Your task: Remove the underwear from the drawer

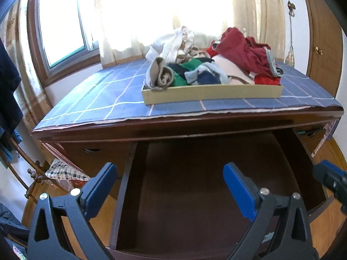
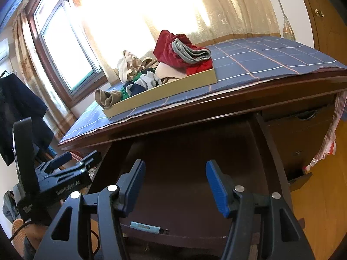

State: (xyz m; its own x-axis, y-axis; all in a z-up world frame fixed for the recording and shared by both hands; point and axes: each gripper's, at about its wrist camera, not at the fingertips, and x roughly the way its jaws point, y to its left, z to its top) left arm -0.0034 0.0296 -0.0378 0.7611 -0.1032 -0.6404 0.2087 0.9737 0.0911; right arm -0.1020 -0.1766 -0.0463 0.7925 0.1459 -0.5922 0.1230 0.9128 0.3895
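Left gripper [image 1: 170, 182]: jaws spread wide, nothing between the blue pads, poised over the pulled-out drawer [image 1: 195, 184]. Right gripper [image 2: 175, 181]: jaws likewise apart and empty, above the same drawer; its dark floor shows between the fingers. In the right wrist view the left gripper's body appears at lower left, with white lettering on its side that reads roughly "GenRobot.AI"; a smaller label below it is too small to read.

Drawer: dark wood, long axis running left to right under the desk edge, open toward the cameras. A small pale blue item [image 2: 147, 227] lies against its front wall; what it is cannot be told.

Underwear [image 1: 208, 62]: heaped in a shallow beige tray [image 1: 212, 96] on the desk top, on a blue checked cloth [image 1: 97, 99]. The tray's long side lies parallel to the desk's front edge. The pile holds red pieces at the right end, white and tan at the left, green and navy between.

Behind: curtains [image 2: 227, 10], bright window.
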